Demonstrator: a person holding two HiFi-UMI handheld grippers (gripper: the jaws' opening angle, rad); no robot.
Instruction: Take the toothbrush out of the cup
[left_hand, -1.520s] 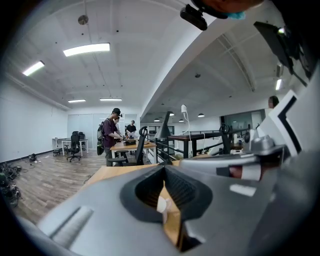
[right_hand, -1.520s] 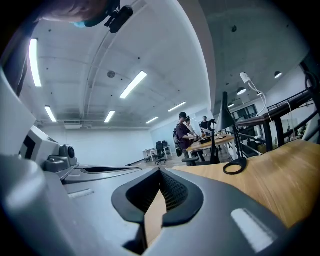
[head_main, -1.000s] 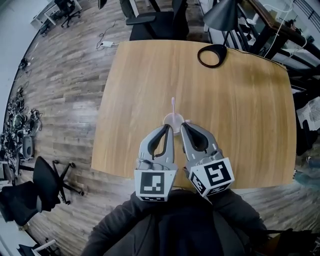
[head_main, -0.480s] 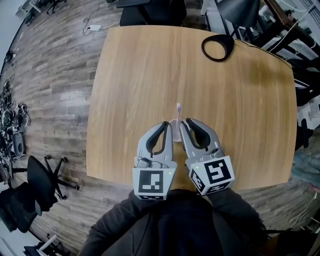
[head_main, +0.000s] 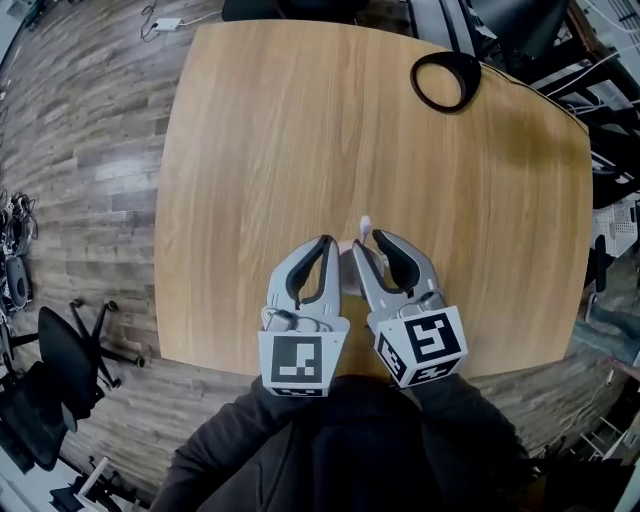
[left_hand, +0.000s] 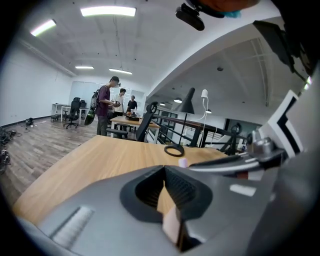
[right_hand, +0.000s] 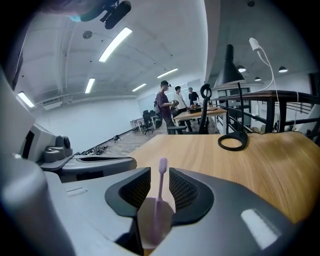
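Observation:
A pale pink cup stands on the wooden table near its front edge, with a pink toothbrush upright in it. My right gripper has its jaws opening, and the cup and brush stand between its ribbed pads without being pressed. In the head view only the brush head and a sliver of the cup show between my right gripper and left gripper. The left gripper sits just left of the cup, its tips together, holding nothing. The brush head shows beyond it.
A black ring-shaped lamp base sits at the table's far right corner. Black office chairs stand on the wood floor to the left. Several people stand at desks far behind the table.
Both grippers have sunk toward the table and closed in on the cup. The right gripper's jaws have spread from shut to wide around the cup and brush. The left jaws look unchanged.

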